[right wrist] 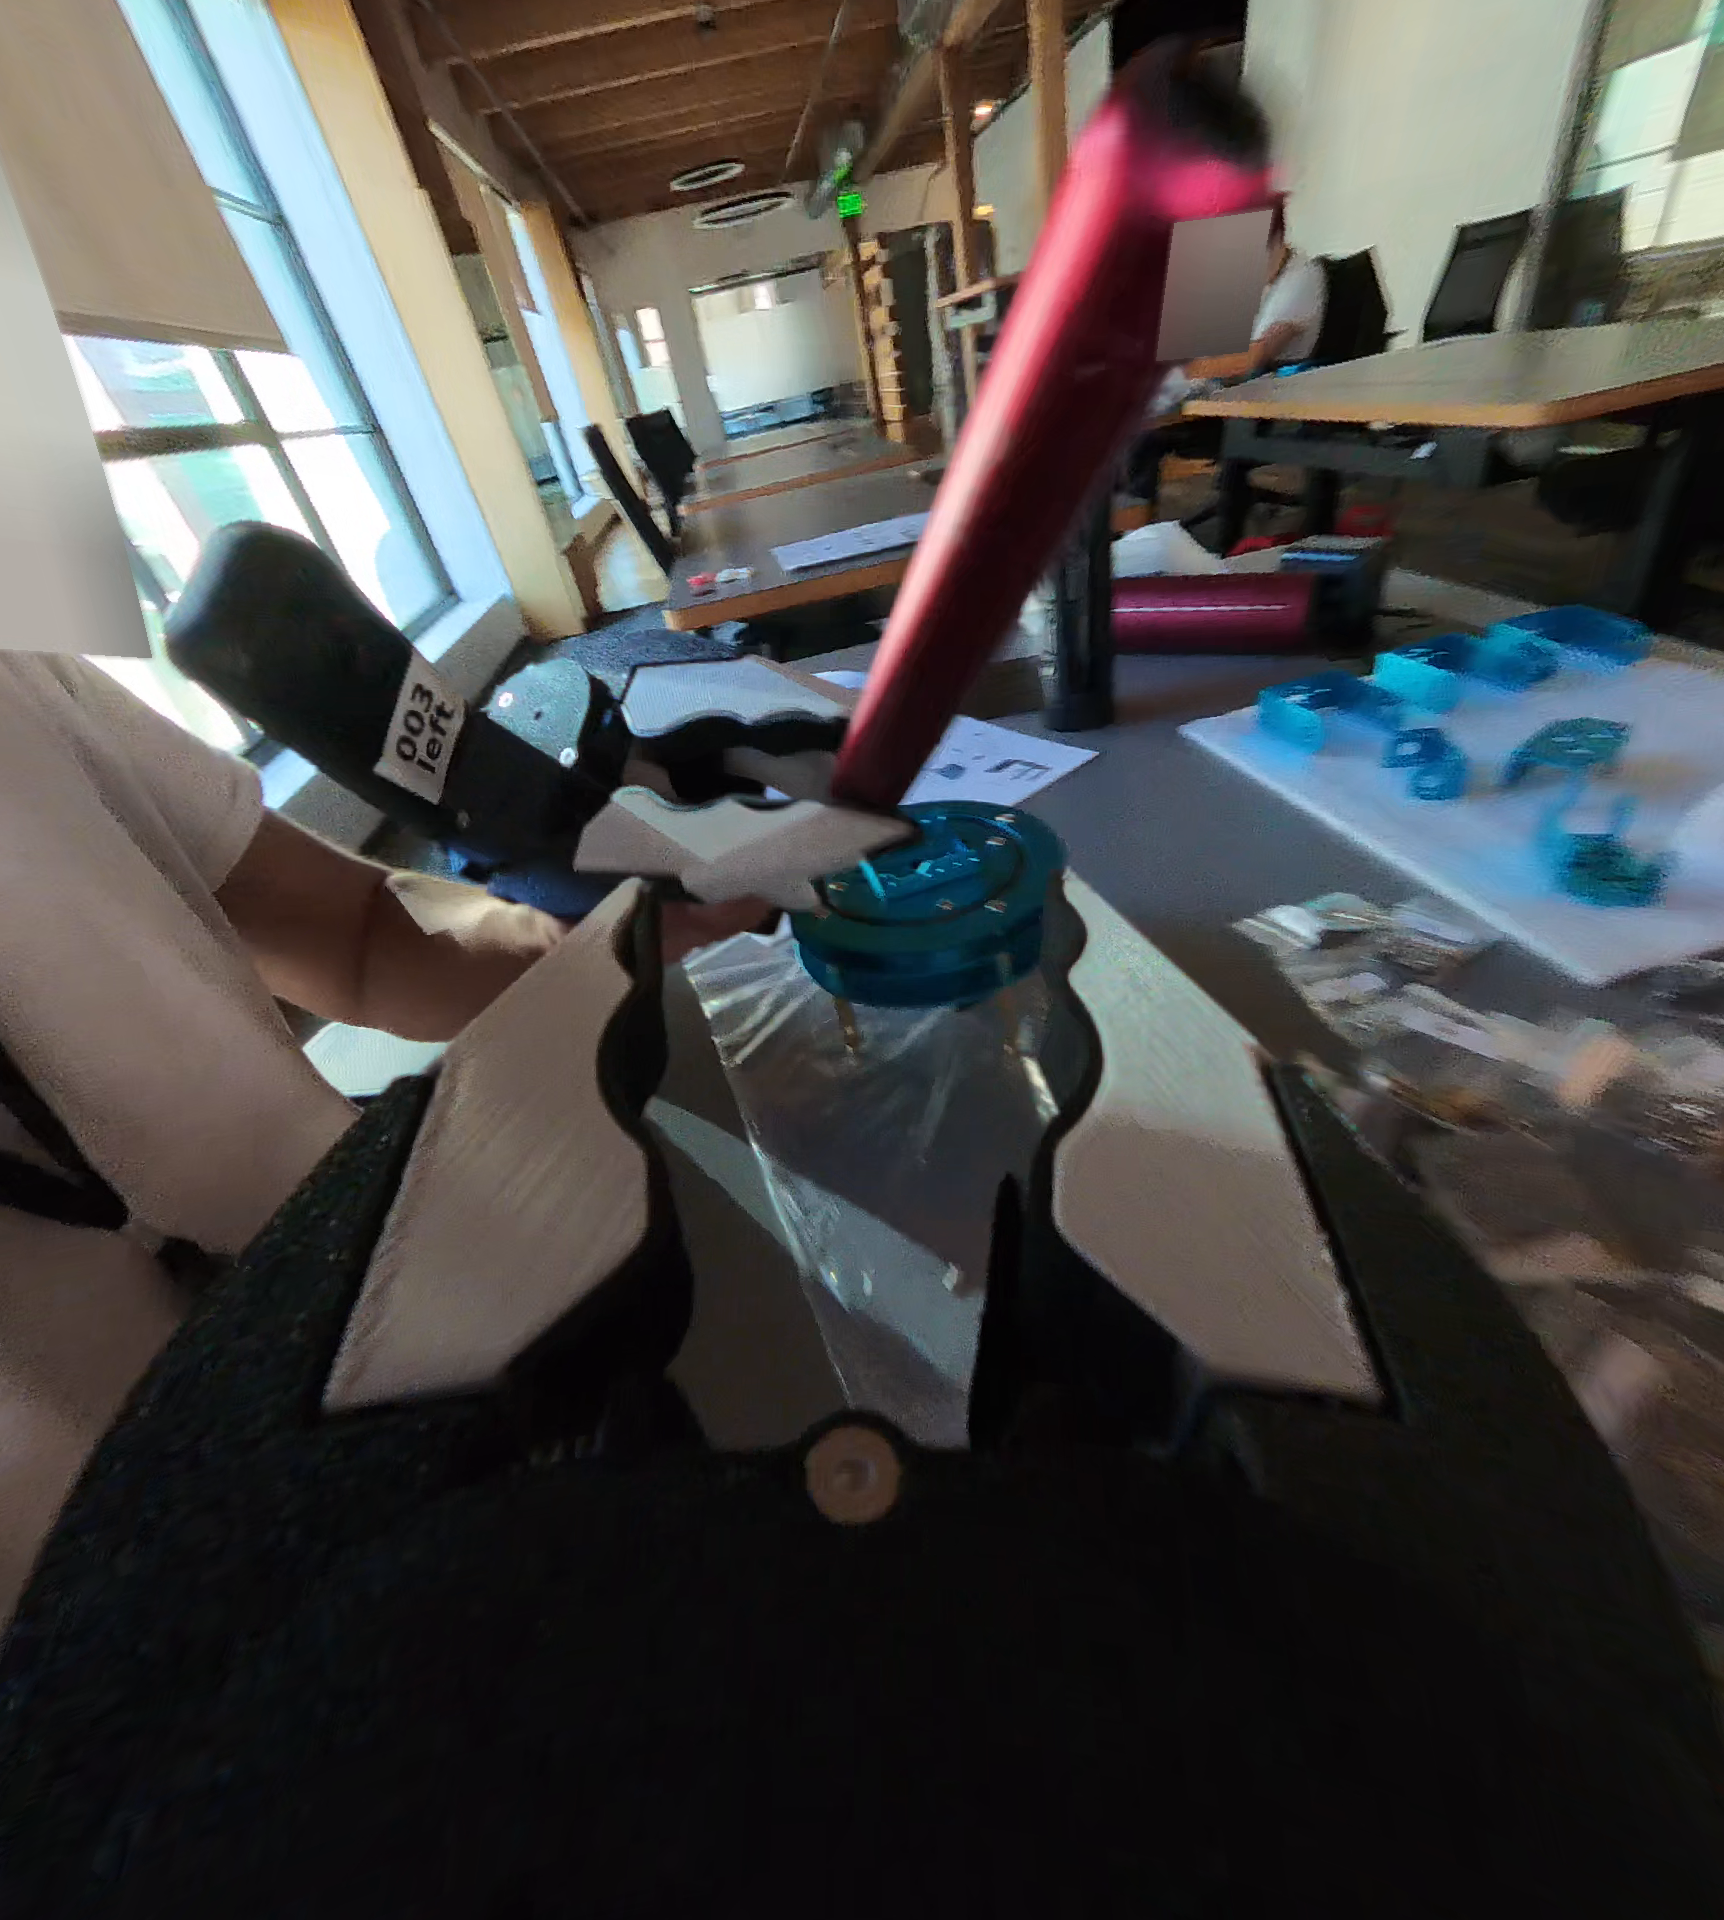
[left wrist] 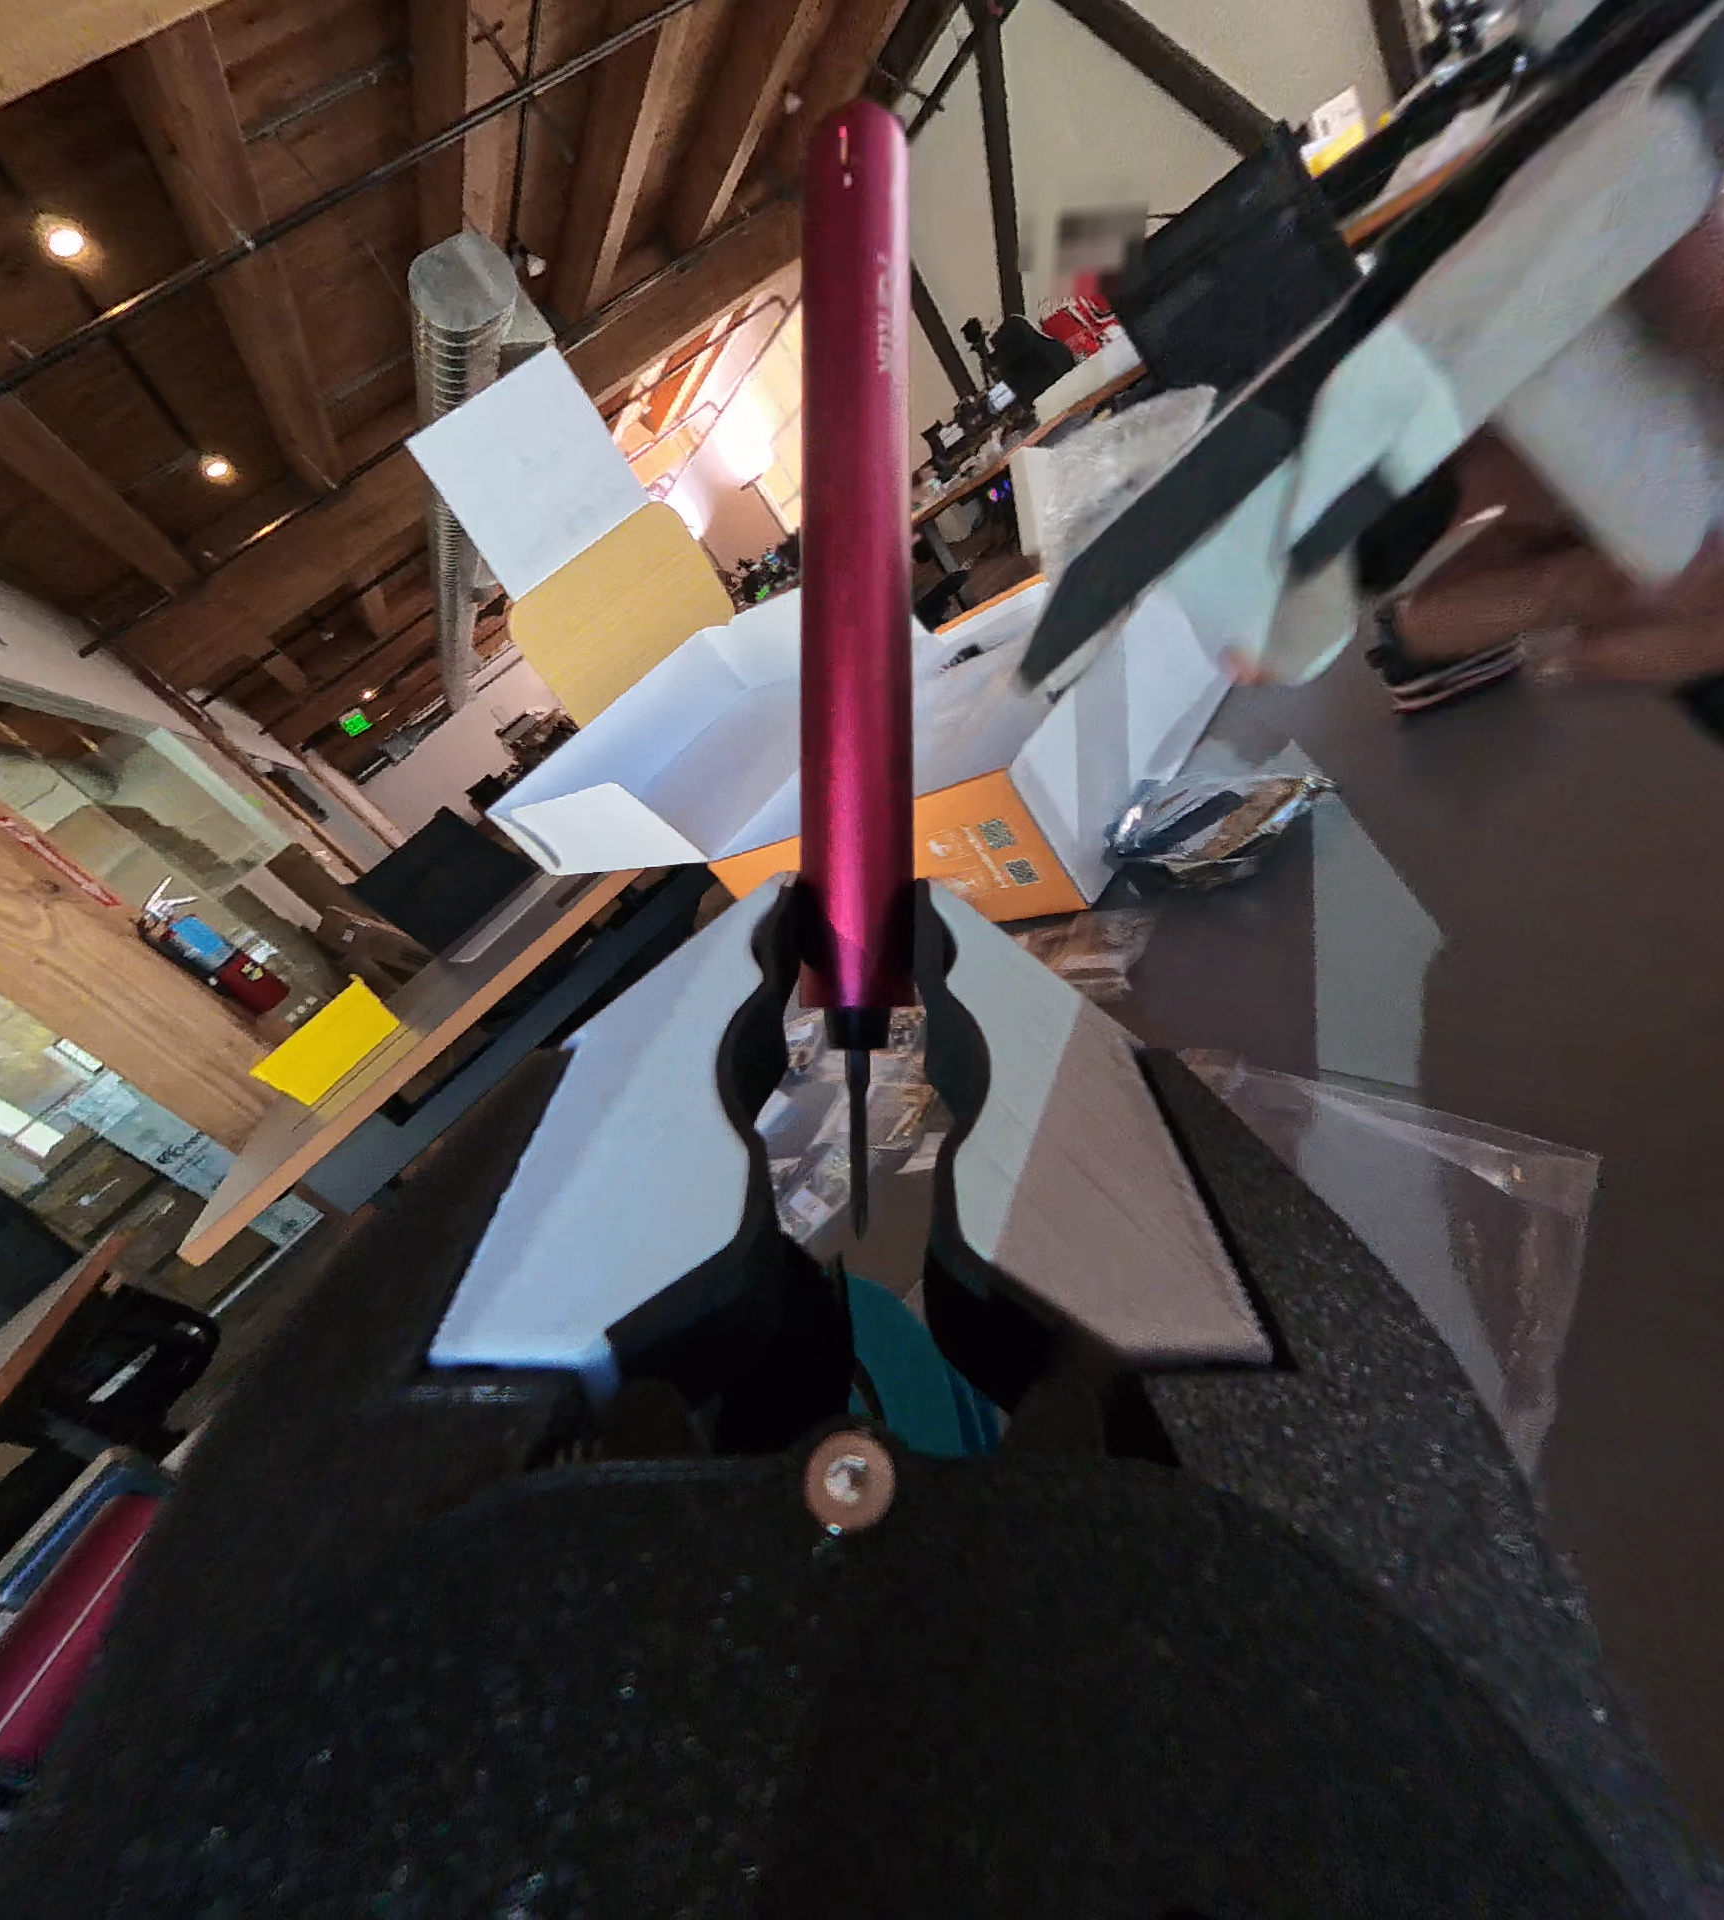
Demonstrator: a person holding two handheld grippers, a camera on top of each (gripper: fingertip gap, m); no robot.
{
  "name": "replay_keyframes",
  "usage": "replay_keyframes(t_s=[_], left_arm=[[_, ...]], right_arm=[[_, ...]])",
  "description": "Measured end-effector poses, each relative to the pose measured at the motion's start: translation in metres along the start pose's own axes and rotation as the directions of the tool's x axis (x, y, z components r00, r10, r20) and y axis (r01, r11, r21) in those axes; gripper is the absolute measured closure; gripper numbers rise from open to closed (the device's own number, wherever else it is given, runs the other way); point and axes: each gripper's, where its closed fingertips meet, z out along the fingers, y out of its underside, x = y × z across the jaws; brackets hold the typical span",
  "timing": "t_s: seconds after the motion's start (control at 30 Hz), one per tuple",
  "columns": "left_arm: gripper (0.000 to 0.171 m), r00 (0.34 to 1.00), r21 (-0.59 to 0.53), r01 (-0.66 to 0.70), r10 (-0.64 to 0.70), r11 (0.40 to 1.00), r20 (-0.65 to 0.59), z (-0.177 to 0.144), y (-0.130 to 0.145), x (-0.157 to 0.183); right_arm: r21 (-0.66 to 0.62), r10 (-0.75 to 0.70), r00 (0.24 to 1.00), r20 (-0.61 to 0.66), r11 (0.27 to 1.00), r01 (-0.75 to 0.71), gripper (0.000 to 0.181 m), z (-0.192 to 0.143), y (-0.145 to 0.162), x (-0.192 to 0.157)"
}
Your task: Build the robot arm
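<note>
Magenta screwdriver (left wrist: 856, 561) is standing in the middle of the left wrist view, its long metal handle running from the centre of the frame up toward the top, its thin dark bit pointing down between the fingers. The left gripper (left wrist: 858, 940) is pinching the lower end of that handle, fingers pressed against both sides. In the right wrist view the same screwdriver (right wrist: 1003, 488) is leaning from the centre toward the upper right, its tip resting on top of a blue round metal part (right wrist: 925, 899). The left gripper (right wrist: 853, 805) is reaching in from the left of that frame, held by a person's hand (right wrist: 484, 914).

The right gripper (right wrist: 853, 935) is sitting with its fingers spread; the blue round part is lying between its tips, and I cannot tell whether they are touching it. A clear plastic bag (right wrist: 868, 1164) is lying under the part on the dark table (right wrist: 1201, 831). More blue parts (right wrist: 1460, 707) are lying on a white sheet (right wrist: 1689, 894) at the right of the frame. An open white-and-orange box (left wrist: 837, 790) is sitting behind the screwdriver in the left wrist view.
</note>
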Motion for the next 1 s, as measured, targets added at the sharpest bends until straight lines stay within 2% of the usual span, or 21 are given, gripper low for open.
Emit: replay_keyframes(t_s=[0.1, 0.2, 0.3, 0.37, 0.47, 0.57, 0.63, 0.67, 0.77, 0.8, 0.87, 0.9, 1.0], left_arm=[[0.152, 0.999, -0.006, -0.047, 0.047, 0.999, -0.021, 0.002, 0.001, 0.015], [0.152, 0.998, -0.004, -0.06, 0.06, 0.998, -0.017, 0.002, -0.001, 0.017], [0.151, 0.998, 0.007, -0.069, 0.069, 0.998, -0.009, 0.005, -0.004, 0.022], [0.151, 0.997, 0.008, -0.072, 0.072, 0.997, -0.003, 0.007, -0.005, 0.026], [0.151, 0.995, 0.027, -0.095, 0.096, 0.995, -0.007, 0.006, -0.01, 0.031], [0.15, 0.994, -0.023, -0.094, 0.093, 0.995, -0.049, 0.004, 0.0, 0.037], [0.148, 0.994, -0.092, -0.019, 0.008, 0.996, -0.112, -0.008, 0.012, 0.041], [0.148, 0.982, -0.156, 0.041, -0.069, 0.987, -0.175, -0.016, 0.022, 0.049], [0.143, 0.859, -0.419, 0.243, -0.395, 0.875, -0.327, -0.042, 0.052, 0.092], [0.143, 0.839, -0.458, 0.258, -0.433, 0.851, -0.331, -0.045, 0.057, 0.099], [0.142, 0.841, -0.538, 0.233, -0.446, 0.81, -0.307, -0.043, 0.073, 0.105], [0.143, 0.831, -0.585, 0.263, -0.488, 0.767, -0.266, -0.039, 0.079, 0.107], [0.145, 0.722, -0.639, 0.459, -0.678, 0.617, -0.136, -0.025, 0.081, 0.117]], right_arm=[[0.069, 0.014, 0.999, 0.041, 0.997, -0.016, 0.116, 0.031, -0.008, -0.002], [0.028, 0.028, 0.995, 0.093, 0.999, -0.031, 0.14, 0.032, -0.007, 0.001], [-0.05, 0.035, 0.992, 0.122, 0.998, -0.029, 0.135, 0.043, 0.003, -0.001], [-0.06, 0.025, 0.996, 0.083, 0.998, -0.02, 0.157, 0.044, 0.005, 0.008], [-0.055, 0.082, 0.985, 0.154, 0.996, -0.074, 0.16, 0.039, 0.006, 0.004], [-0.098, 0.014, 0.995, 0.102, 0.995, -0.004, 0.163, 0.029, 0.012, 0.015], [-0.136, -0.069, 0.998, 0.007, 0.988, 0.07, 0.166, 0.012, 0.013, 0.036], [-0.176, -0.113, 0.993, -0.028, 0.979, 0.106, 0.161, 0.003, 0.017, 0.046], [-0.237, -0.123, 0.992, 0.019, 0.964, 0.124, 0.16, -0.01, 0.035, 0.052], [-0.226, -0.131, 0.991, 0.037, 0.965, 0.136, 0.161, -0.011, 0.04, 0.052], [-0.208, -0.136, 0.991, 0.012, 0.969, 0.136, 0.16, -0.012, 0.049, 0.057], [-0.199, -0.16, 0.987, -0.021, 0.968, 0.152, 0.16, -0.013, 0.051, 0.061], [-0.149, -0.226, 0.965, -0.134, 0.967, 0.206, 0.161, -0.022, 0.042, 0.067]])
